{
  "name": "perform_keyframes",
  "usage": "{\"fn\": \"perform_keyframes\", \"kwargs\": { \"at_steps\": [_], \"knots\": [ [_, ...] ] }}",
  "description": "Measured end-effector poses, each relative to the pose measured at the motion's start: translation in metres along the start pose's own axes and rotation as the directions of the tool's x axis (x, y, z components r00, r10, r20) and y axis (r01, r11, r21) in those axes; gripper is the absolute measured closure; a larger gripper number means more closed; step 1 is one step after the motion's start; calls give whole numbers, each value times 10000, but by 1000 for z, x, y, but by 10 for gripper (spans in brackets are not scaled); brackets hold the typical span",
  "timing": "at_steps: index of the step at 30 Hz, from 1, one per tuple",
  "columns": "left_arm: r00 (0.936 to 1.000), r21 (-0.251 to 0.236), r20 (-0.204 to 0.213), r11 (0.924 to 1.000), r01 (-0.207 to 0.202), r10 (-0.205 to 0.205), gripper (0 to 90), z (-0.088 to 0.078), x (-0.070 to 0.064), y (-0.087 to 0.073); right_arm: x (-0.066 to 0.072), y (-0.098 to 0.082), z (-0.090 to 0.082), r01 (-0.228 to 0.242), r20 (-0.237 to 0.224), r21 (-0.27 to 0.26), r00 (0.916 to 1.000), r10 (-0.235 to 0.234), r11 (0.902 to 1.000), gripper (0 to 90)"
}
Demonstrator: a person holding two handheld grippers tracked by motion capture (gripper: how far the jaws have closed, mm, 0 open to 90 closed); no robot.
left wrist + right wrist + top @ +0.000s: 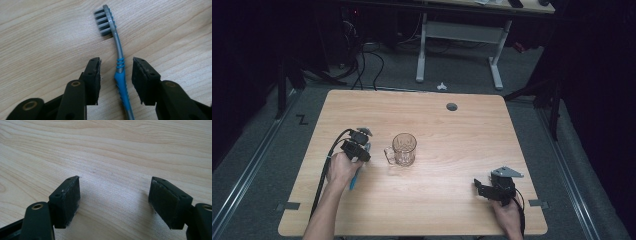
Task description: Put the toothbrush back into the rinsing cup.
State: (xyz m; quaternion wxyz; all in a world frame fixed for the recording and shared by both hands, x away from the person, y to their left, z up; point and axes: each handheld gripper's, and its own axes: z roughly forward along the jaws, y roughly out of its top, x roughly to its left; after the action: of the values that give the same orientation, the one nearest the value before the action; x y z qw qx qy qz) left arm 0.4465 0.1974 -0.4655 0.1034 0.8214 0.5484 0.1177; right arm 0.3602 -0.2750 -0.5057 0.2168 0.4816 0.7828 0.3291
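High view: the wooden table point(437, 210) carries a clear glass mug point(403, 149) near its middle, handle turned toward nine o'clock; the left gripper point(362, 145) sits just at nine o'clock of the mug, held in the person's left hand point(341, 169); a blue toothbrush point(355, 178) handle pokes out beneath that hand toward six o'clock, lying on the wood; the right gripper point(484, 189) rests well apart at four o'clock of the mug, near the table's front corner, in the right hand point(508, 211); a small dark round hole point(452, 106) sits toward the far edge at one o'clock.

Left gripper view: the toothbrush point(119, 65) lies flat on the table point(45, 37), its grey bristled head at twelve o'clock and its blue grip running down to six o'clock; the left gripper point(116, 66) has its jaws apart, one on each side of the neck where grey meets blue; a gap of wood shows between each pad and the handle, so nothing is clamped.

Right gripper view: the right gripper point(115, 187) stands with jaws wide apart over bare wood grain of the table point(112, 150); nothing lies between the pads.
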Motion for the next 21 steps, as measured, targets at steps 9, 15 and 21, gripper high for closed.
{"fn": "perform_keyframes", "kwargs": {
  "at_steps": [9,15,21],
  "knots": [
    [9999,154,65,9998,85,-86,675,3,0,1,0,0,0,-1,4,20,10000,1,10000,255],
    [9998,112,150,9998,157,-159,722,4,0,1,0,0,0,0,4,20,10000,0,10000,255],
    [9995,106,258,9998,180,-183,762,4,1,2,0,0,0,3,5,20,10000,-3,10000,255]
  ]
}}
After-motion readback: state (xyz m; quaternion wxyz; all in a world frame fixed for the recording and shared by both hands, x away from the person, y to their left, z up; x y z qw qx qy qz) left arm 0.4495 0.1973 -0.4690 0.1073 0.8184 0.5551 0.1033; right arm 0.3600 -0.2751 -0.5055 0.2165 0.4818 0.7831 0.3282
